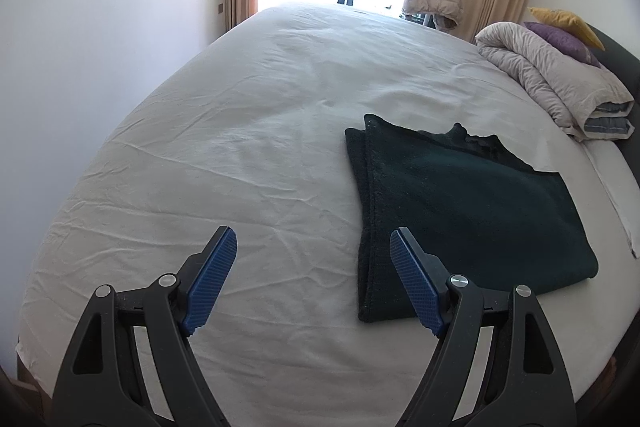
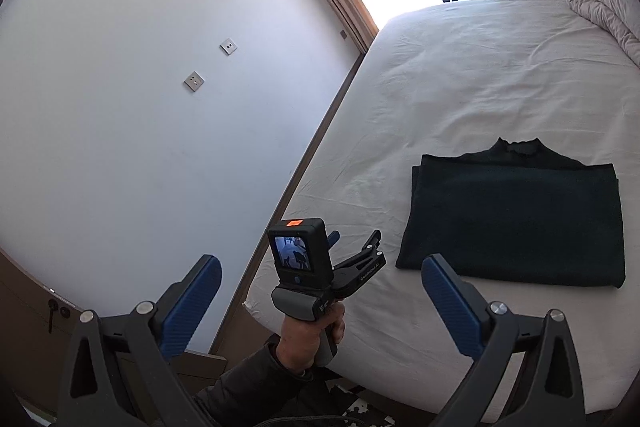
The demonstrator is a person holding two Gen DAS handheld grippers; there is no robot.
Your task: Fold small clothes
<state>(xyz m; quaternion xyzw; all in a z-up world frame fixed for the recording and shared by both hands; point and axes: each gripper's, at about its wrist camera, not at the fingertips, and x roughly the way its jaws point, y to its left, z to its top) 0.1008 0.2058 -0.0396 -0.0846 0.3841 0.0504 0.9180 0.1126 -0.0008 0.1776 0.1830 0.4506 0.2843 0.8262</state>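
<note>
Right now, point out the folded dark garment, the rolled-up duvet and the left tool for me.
folded dark garment [image 2: 516, 223], right wrist view, middle of its top layer.
rolled-up duvet [image 1: 556, 83], left wrist view, middle of the roll.
left tool [image 1: 312, 245], left wrist view, between its fingertips.

I'm seeing a dark matt knit sweater [image 1: 460, 203] lying on a wrinkled white cotton sheet [image 1: 240, 147]; my left gripper [image 1: 312, 243] is showing textured blue pads [image 1: 212, 279], matt black plastic.

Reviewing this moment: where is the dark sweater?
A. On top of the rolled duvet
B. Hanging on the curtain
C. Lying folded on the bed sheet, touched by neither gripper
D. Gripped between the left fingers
C: the dark sweater lies folded flat on the white sheet, and both pairs of fingers hold nothing.
</note>
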